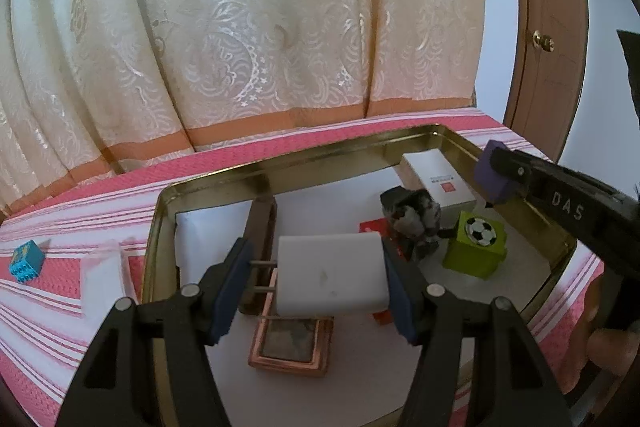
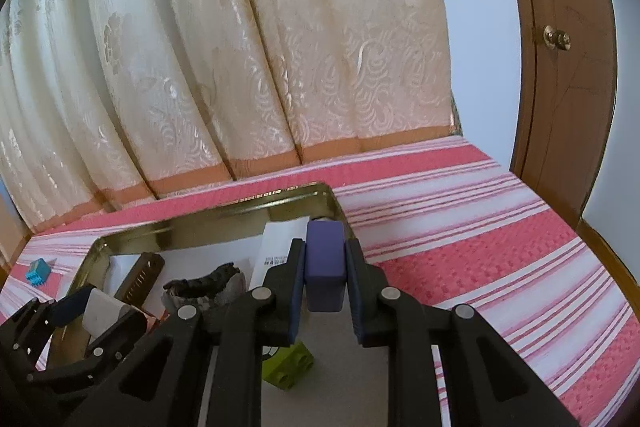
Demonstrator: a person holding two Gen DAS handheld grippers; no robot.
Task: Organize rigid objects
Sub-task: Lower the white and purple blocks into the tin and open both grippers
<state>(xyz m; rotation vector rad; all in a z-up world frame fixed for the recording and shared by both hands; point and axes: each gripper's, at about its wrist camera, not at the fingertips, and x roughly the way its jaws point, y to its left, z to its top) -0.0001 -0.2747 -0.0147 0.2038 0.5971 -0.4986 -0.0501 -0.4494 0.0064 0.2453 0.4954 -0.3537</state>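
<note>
Left wrist view: the left gripper [image 1: 316,283] is clamped on a white rectangular plastic charger block [image 1: 332,273], its blue pads pressing the block's two short sides. Two metal prongs stick out of the block's left face toward the left pad. The block hangs above the gold-rimmed rectangular metal tin tray [image 1: 280,163], over its near-centre, directly above a small copper-framed picture tile [image 1: 290,345] lying flat on the tray's white liner.

Further inside the tray:
- dark brown long slotted bar [image 1: 262,227], just behind the left pad, running front to back;
- rough black-and-grey rock-like lump [image 1: 414,215], right of centre, partly over a flat red piece [image 1: 372,227];
- lime-green cube with a football picture on top [image 1: 476,243], right of the lump;
- white cardboard box with a red square label [image 1: 438,183], in the far right corner.

Outside the tray, on the pink-and-white striped cloth [image 1: 60,307]: a small turquoise cube [image 1: 26,261] at far left and a white flat block [image 1: 104,277] near the tray's left wall.

Right wrist view: the right gripper [image 2: 325,269] is closed tight on a small purple rectangular block [image 2: 325,263], held upright between the pads and poking out beyond the fingertips. It hangs over the tray's right side, near the far right corner, with the white box behind it and the green cube below. From the left wrist view the purple block sits just above the tray's right wall.

Cream patterned curtain [image 2: 240,67] behind; brown wooden door [image 2: 560,67] at right.
</note>
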